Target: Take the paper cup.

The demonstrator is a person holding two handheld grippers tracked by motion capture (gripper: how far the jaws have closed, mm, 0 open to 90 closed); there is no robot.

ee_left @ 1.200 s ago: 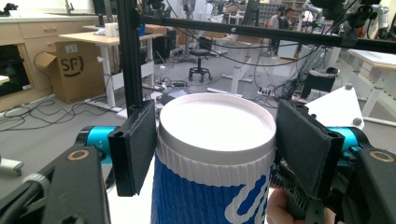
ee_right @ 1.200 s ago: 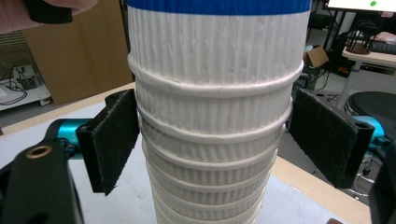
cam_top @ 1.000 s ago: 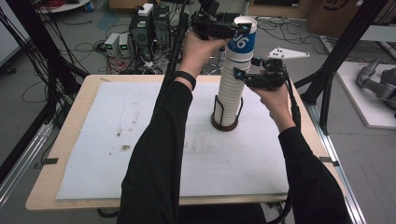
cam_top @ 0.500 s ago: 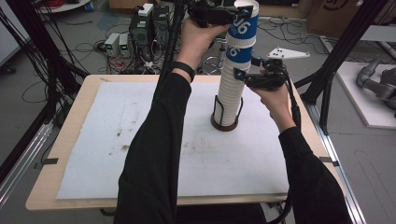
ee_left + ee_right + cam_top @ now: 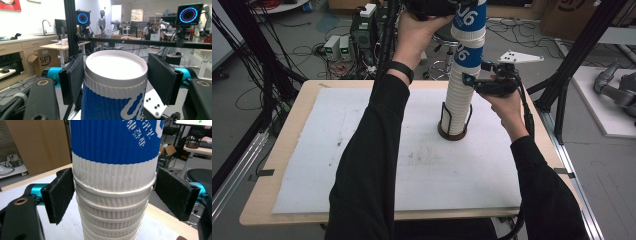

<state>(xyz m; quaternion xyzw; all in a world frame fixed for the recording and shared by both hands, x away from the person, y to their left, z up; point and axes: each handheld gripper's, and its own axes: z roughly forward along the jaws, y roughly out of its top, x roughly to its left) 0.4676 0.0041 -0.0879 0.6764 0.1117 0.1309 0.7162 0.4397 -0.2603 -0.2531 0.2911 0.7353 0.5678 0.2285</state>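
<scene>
- Right now the top blue-and-white ribbed paper cup (image 5: 468, 17) is up off the pile: the left tongs (image 5: 447, 6) have it high at the top edge of the high view, and in the left gripper view the two black pads sit either side of that cup (image 5: 113, 100) just below its rim, closed in against its wall.
- Below it stands the tall stack of white-rimmed paper cups (image 5: 460, 90), seated in a dark wire holder (image 5: 452, 131) on the white mat (image 5: 377, 165) that covers the wooden tabletop (image 5: 287, 150).
- The right tongs (image 5: 469, 82) hold the stack steady from the side, about two-thirds of the way up; in the right gripper view the pads bracket the stack (image 5: 113, 202) right at a cup rim, the left pad touching the wall, the right one at the rim's edge.
- Progress, as I judge it: the separation looks nearly done. The lifted cup overlaps the next blue cup (image 5: 468, 54) by only a sliver, so one more pull should clear it.
- Left to do: get the freed cup fully clear and set it down somewhere on the mat, with the stack kept upright in its holder.
- Position check: lifted cup directly above the stack, in line with it, gripped near its rim; the stack between the right pads, near the tabletop's far middle.
</scene>
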